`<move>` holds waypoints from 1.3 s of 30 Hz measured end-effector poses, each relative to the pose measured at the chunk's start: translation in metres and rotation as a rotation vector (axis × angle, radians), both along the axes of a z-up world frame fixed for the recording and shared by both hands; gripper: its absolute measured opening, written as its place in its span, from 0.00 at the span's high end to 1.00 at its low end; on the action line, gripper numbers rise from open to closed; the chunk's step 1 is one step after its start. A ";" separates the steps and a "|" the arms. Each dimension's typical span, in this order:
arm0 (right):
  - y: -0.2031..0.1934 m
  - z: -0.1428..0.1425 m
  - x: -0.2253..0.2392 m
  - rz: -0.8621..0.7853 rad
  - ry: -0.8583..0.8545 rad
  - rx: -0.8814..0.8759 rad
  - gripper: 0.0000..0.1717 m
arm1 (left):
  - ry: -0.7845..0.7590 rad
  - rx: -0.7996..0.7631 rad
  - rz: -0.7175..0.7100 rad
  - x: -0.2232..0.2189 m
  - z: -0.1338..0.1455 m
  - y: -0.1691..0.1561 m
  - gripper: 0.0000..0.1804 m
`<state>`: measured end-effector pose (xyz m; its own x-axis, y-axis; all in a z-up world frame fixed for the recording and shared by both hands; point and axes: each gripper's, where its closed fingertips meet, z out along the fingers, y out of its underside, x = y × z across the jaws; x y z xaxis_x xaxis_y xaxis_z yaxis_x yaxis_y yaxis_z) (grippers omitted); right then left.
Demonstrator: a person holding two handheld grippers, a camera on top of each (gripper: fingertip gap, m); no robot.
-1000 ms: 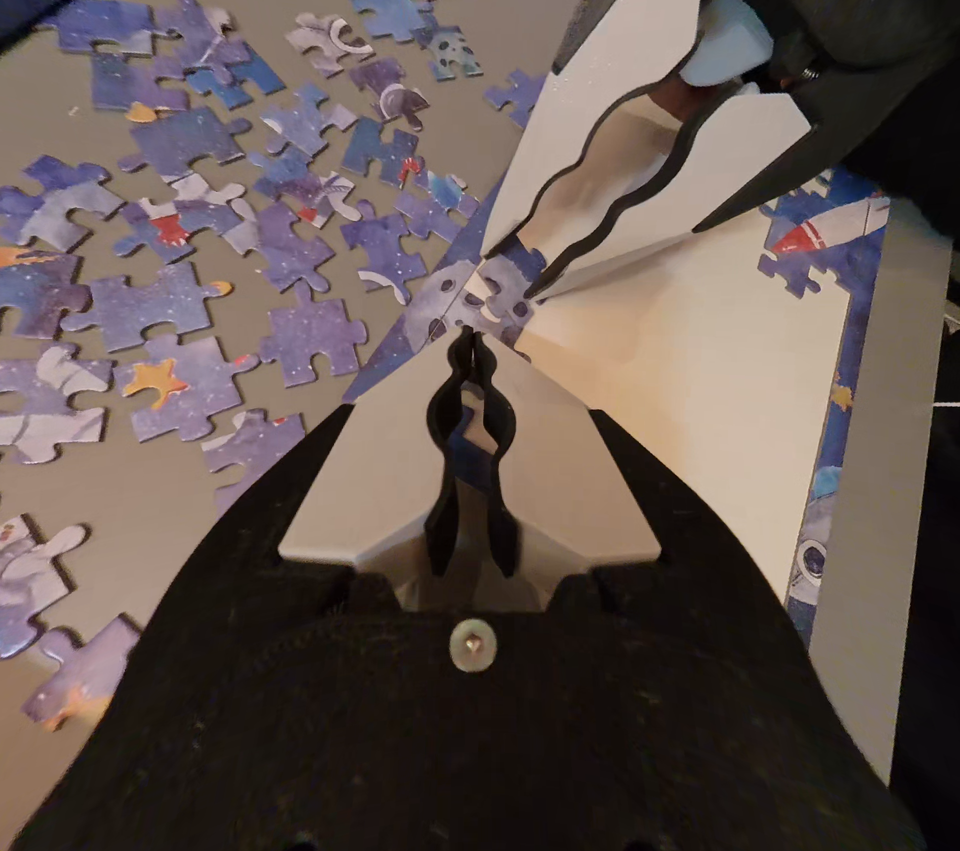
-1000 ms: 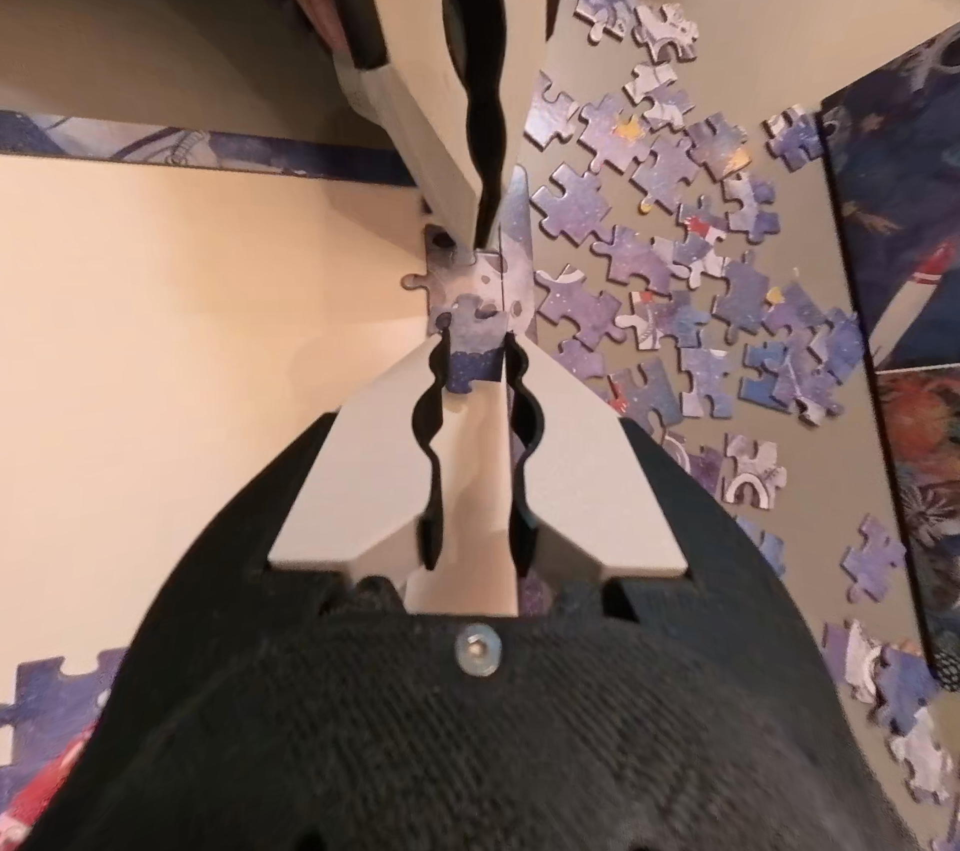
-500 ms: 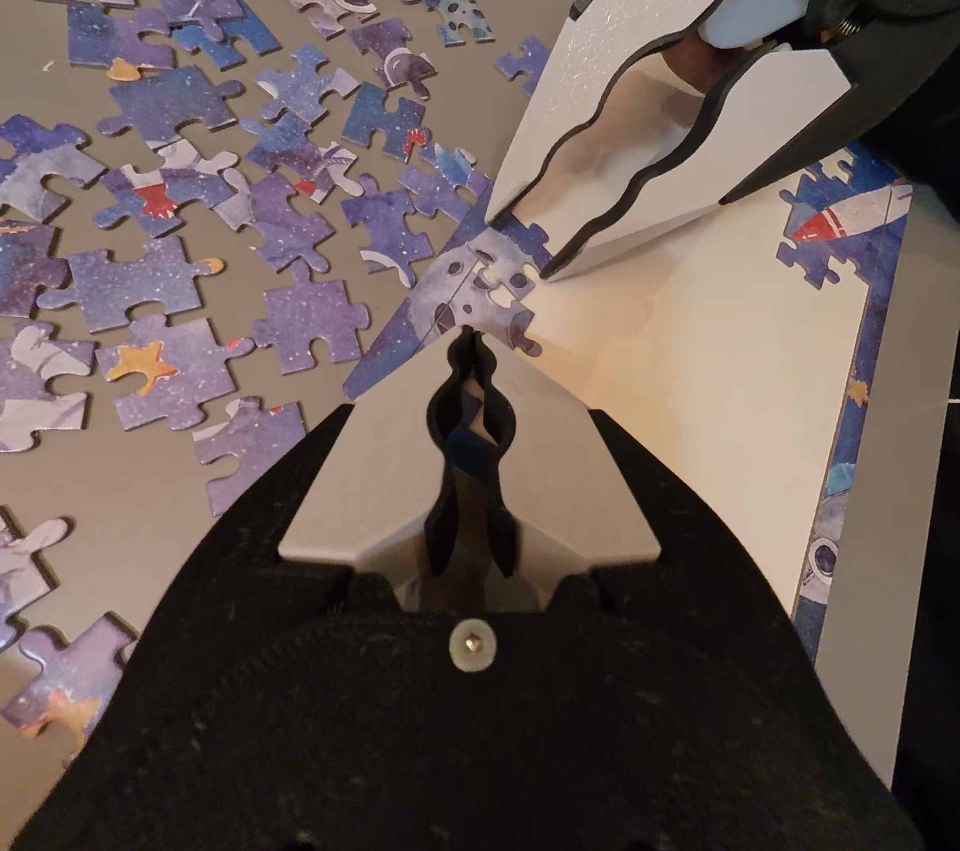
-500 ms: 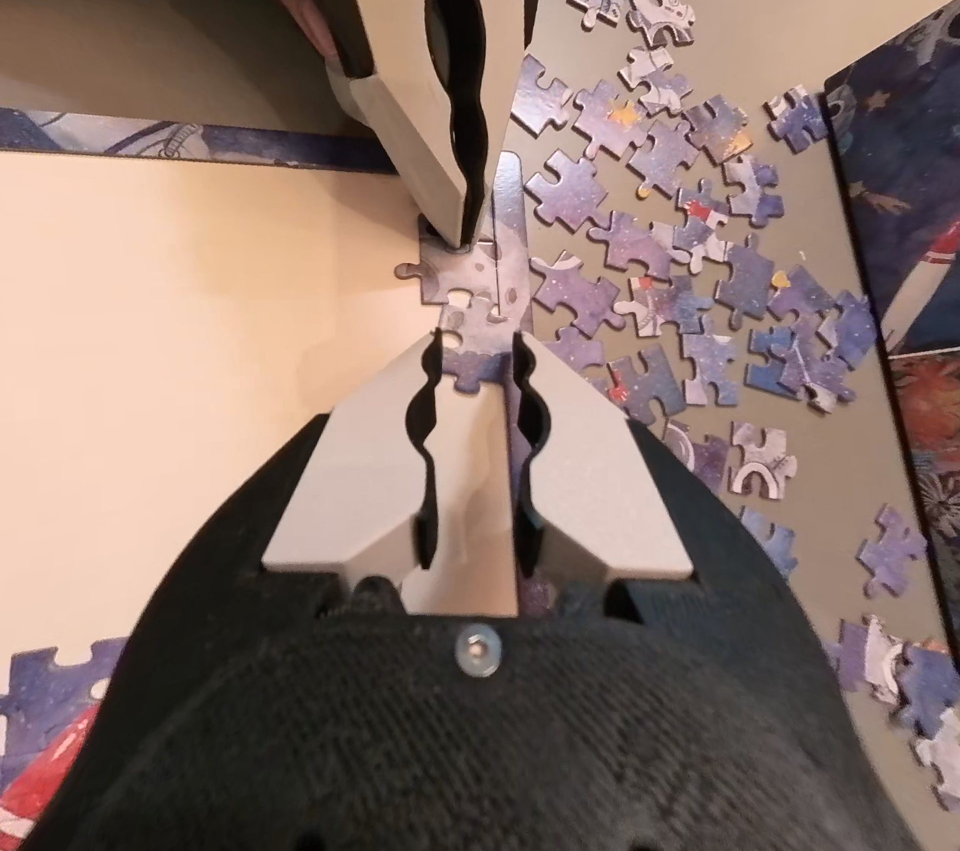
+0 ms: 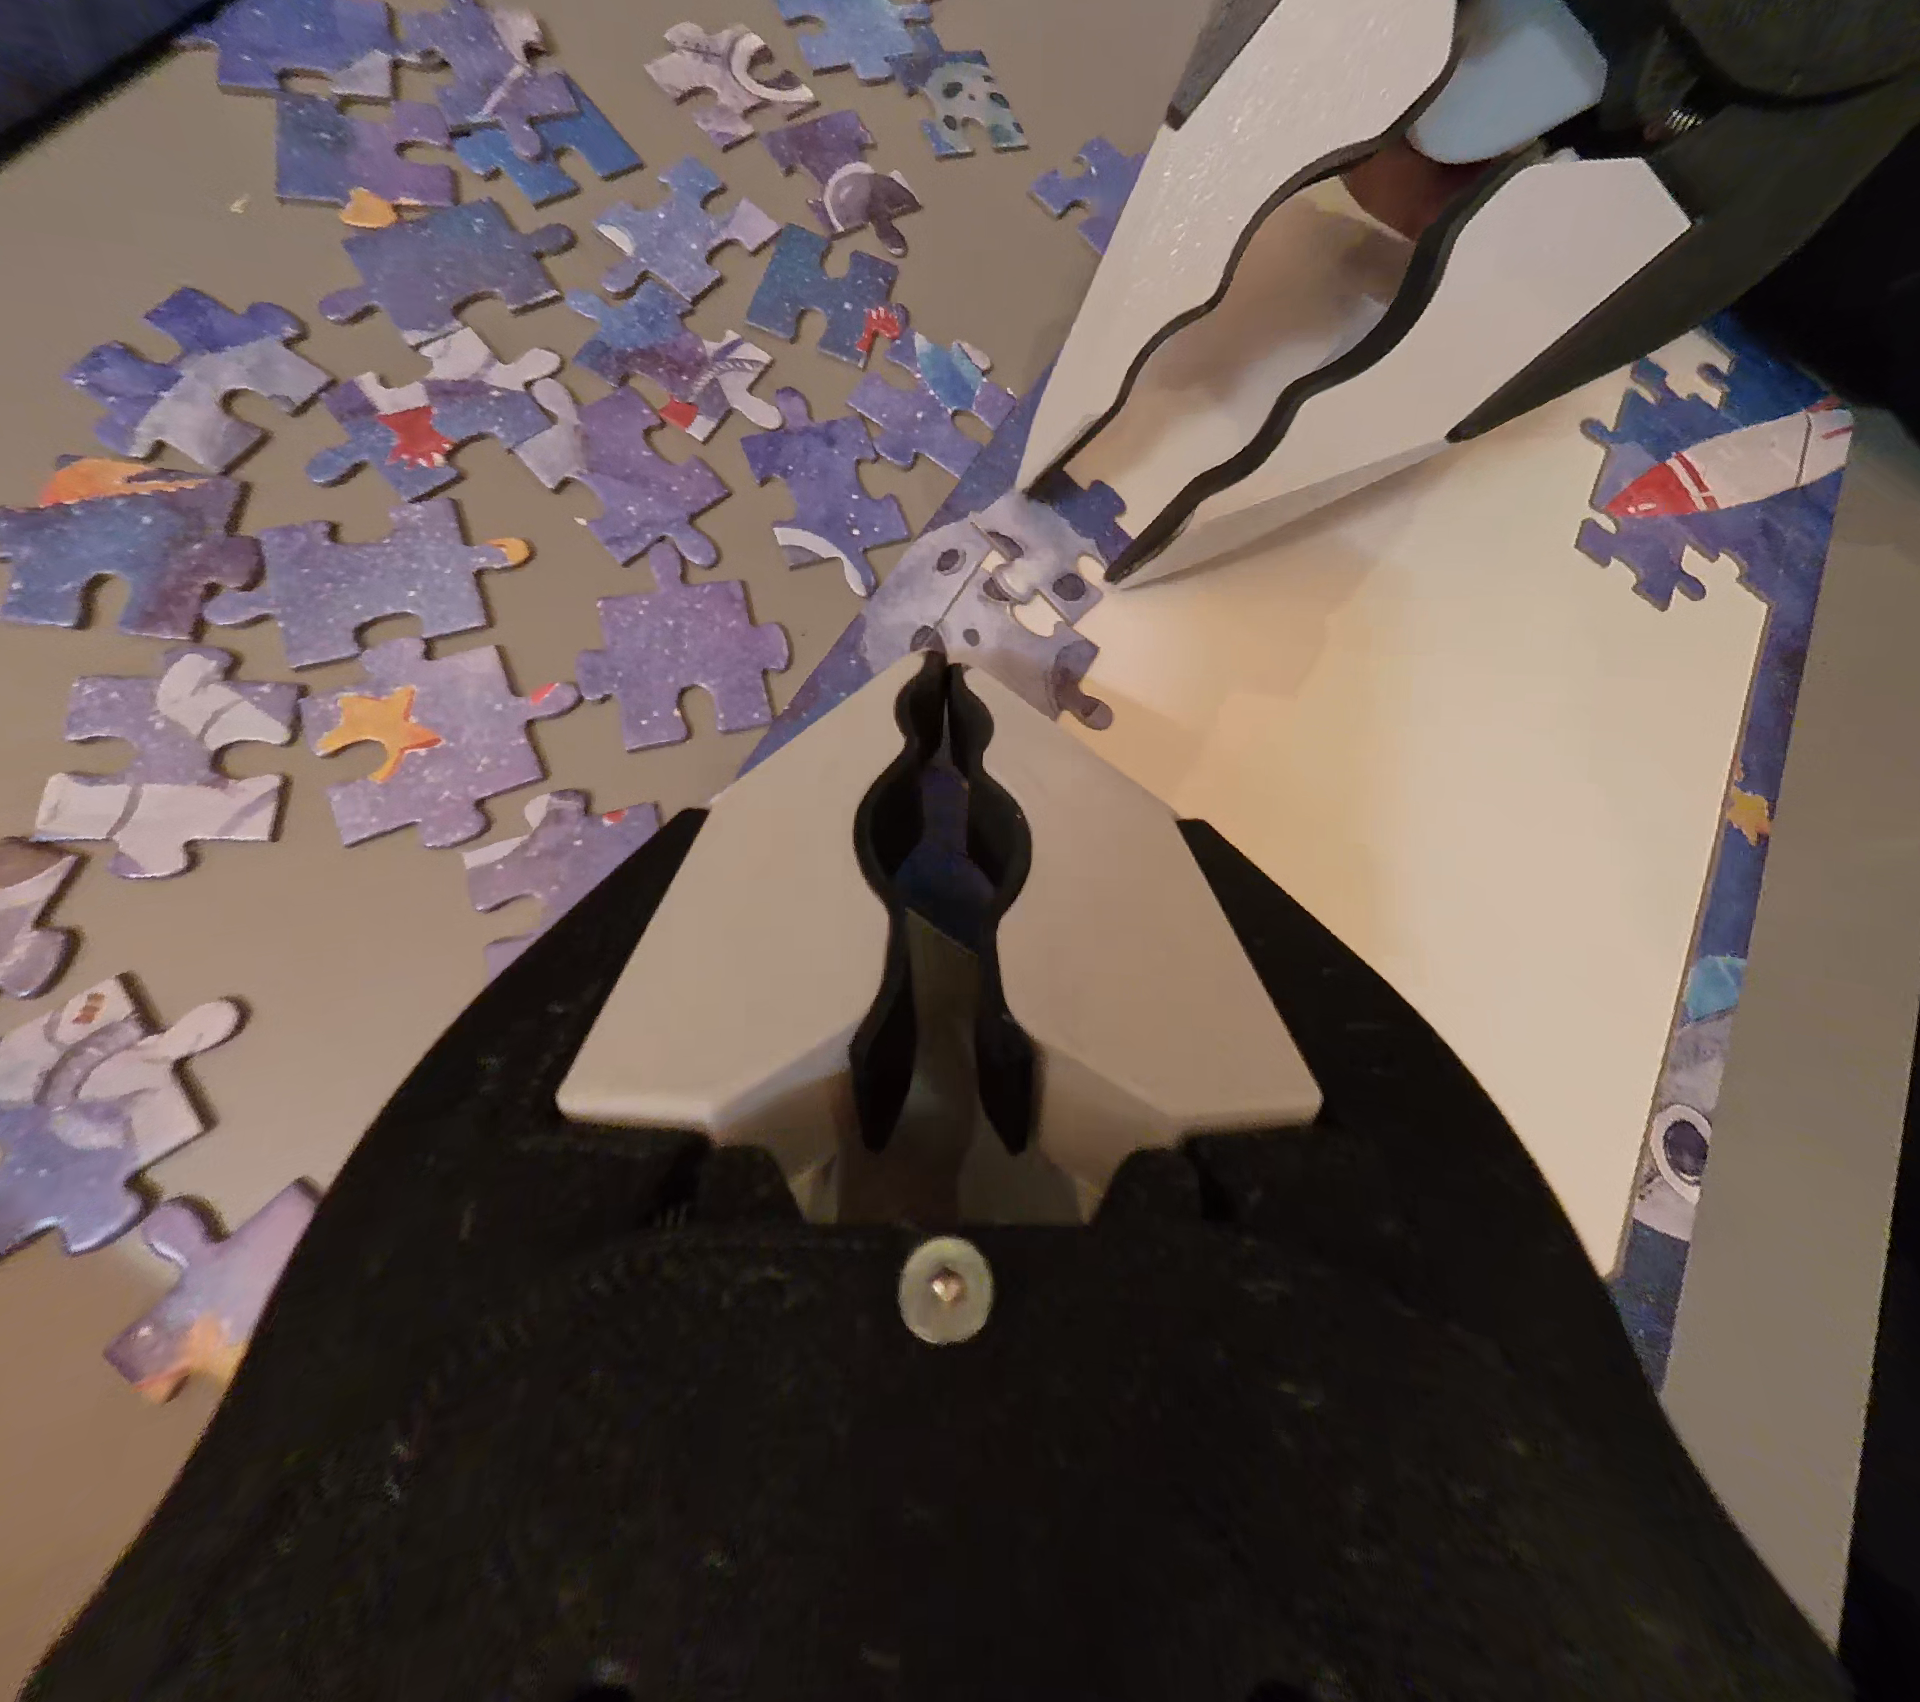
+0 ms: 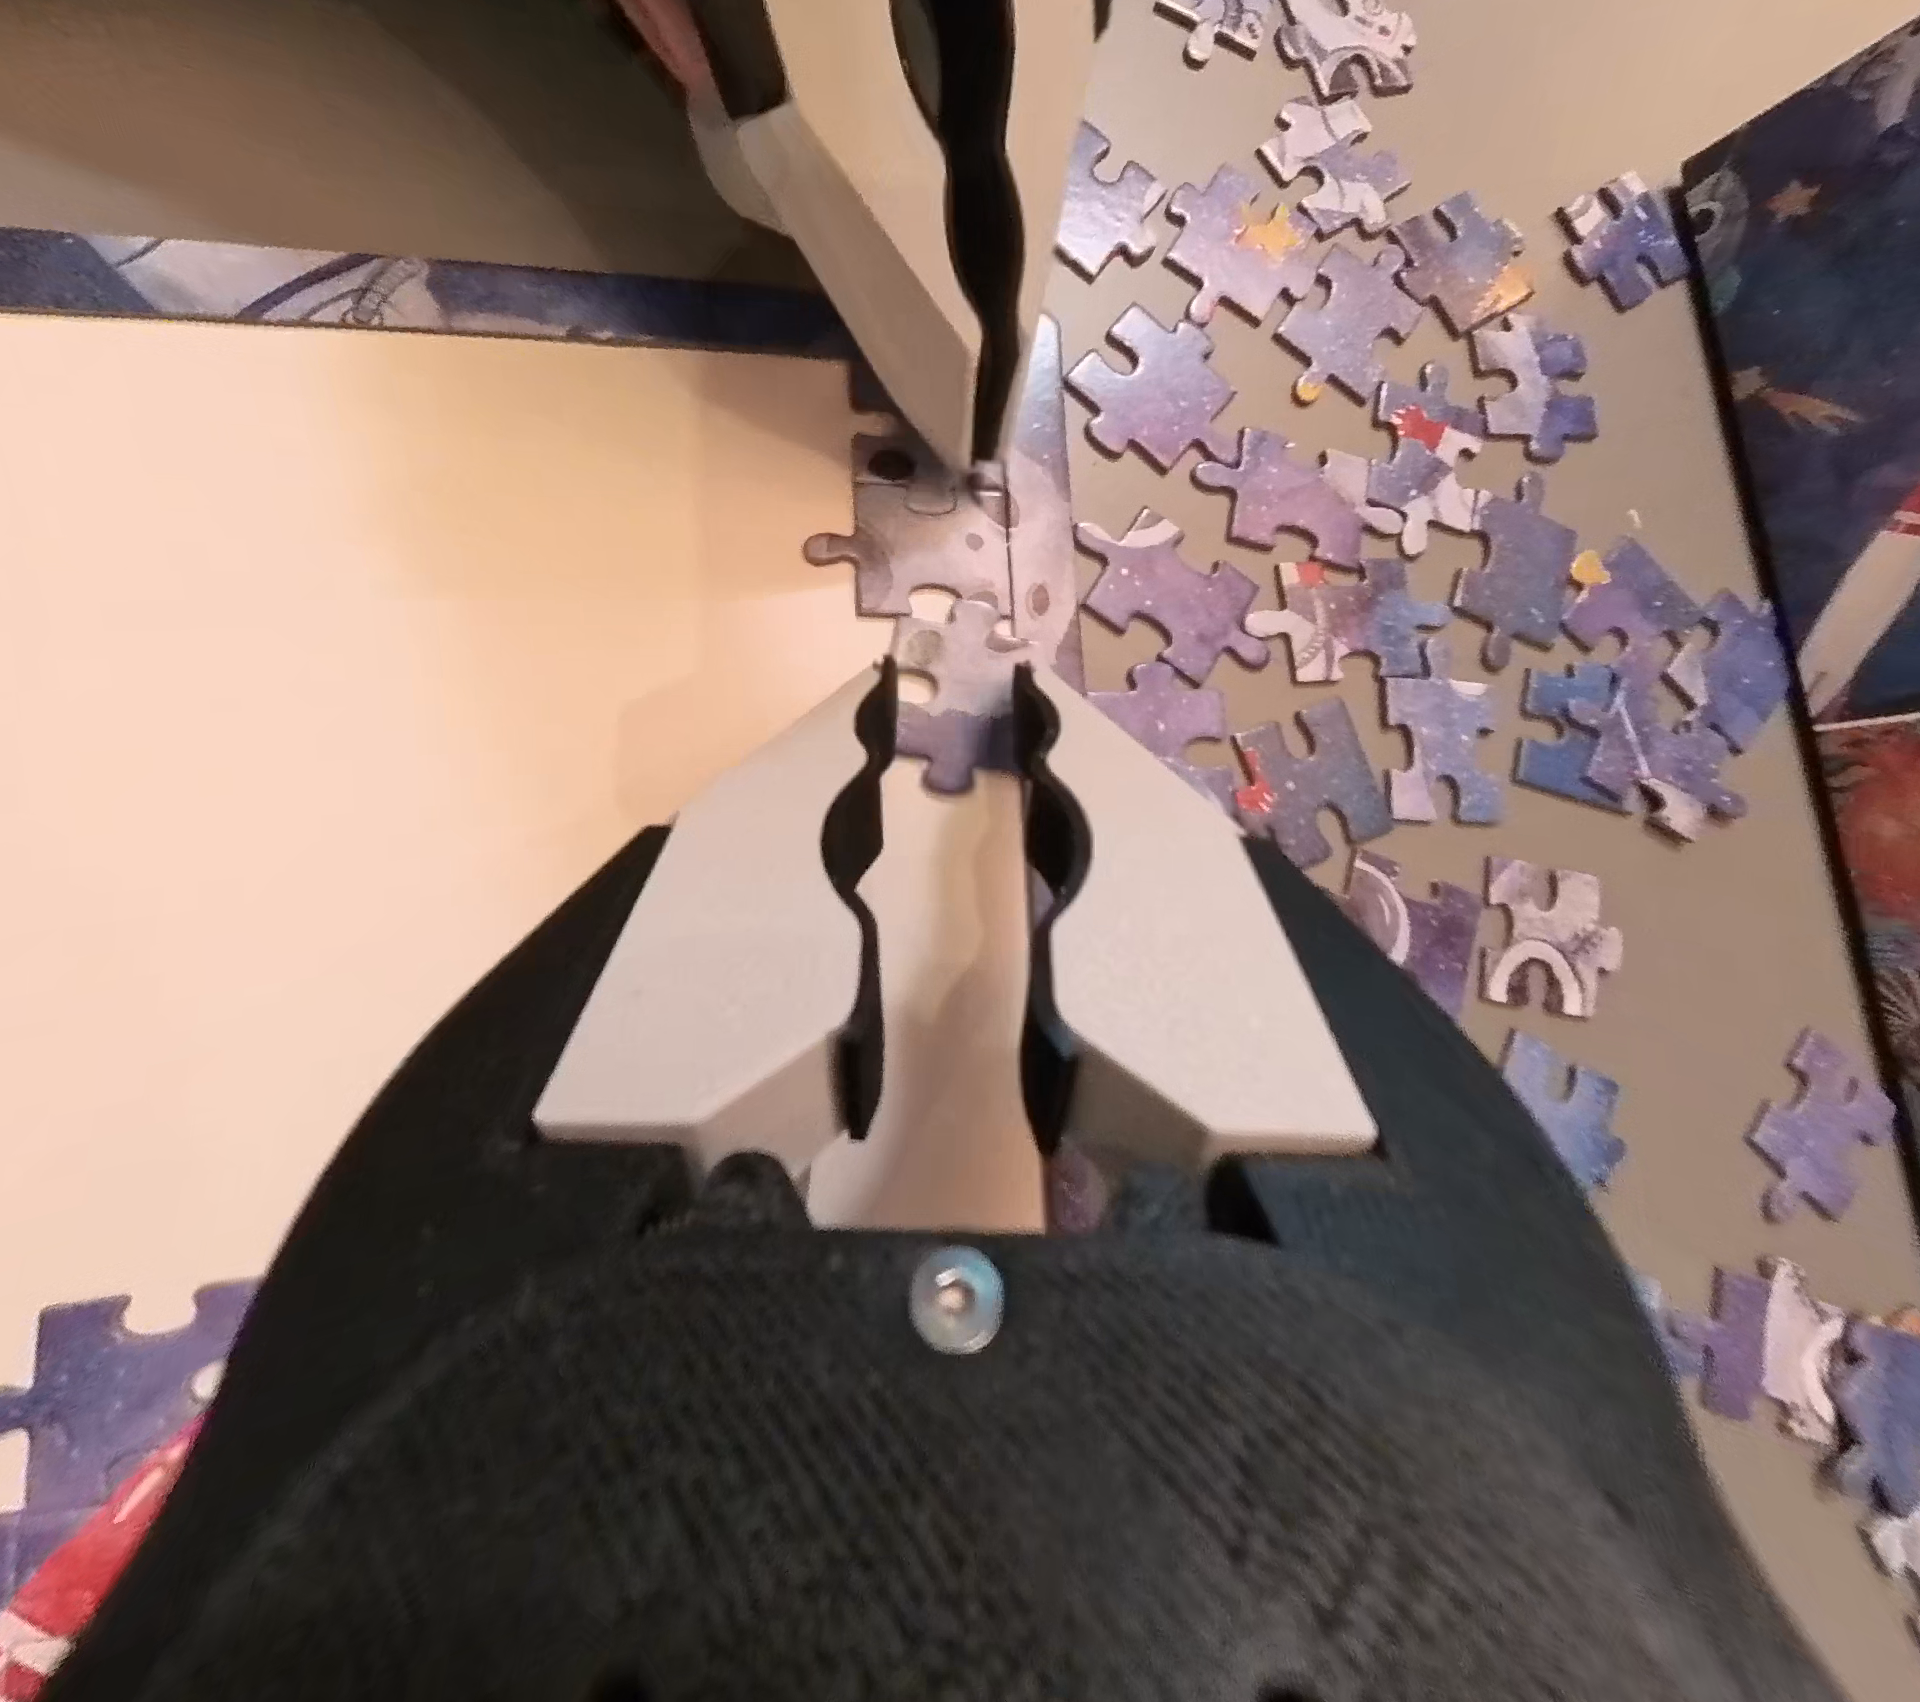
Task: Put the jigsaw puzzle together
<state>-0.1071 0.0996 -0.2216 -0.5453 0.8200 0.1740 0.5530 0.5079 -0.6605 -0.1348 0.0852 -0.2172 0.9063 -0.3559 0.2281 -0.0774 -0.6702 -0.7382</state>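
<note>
A cream puzzle board with a blue printed frame lies on the grey table. A grey-blue cratered piece sits in the board's corner, also in the right wrist view. My left gripper is shut and holds nothing, its tips resting at that piece's edge by the frame; it comes in from the top in the right wrist view. My right gripper is shut on a second grey-purple puzzle piece. That piece lies flat on the board against the cratered piece. The left wrist view shows the right gripper straddling it.
Several loose purple and blue pieces are spread on the grey table beside the board, also in the right wrist view. A printed box lid lies beyond them. A joined rocket section sits at the board's far edge. About 4 cm separates my left fingertips from my right.
My right gripper's pads spread off the piece half a second ago and have come together on it again. My left gripper stayed shut at the corner piece.
</note>
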 end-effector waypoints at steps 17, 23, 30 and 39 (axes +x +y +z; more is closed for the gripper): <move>-0.002 -0.004 0.000 -0.001 -0.027 -0.035 0.90 | 0.009 0.057 0.105 -0.021 0.007 0.007 1.00; 0.008 0.004 0.002 -0.045 0.007 -0.037 0.84 | 0.008 0.075 0.120 -0.024 0.010 0.008 1.00; 0.004 -0.004 0.003 -0.051 -0.019 -0.062 0.81 | 0.011 0.082 0.126 -0.025 0.010 0.009 1.00; 0.002 -0.003 0.004 -0.031 -0.035 -0.083 0.88 | 0.010 0.081 0.118 -0.024 0.010 0.009 1.00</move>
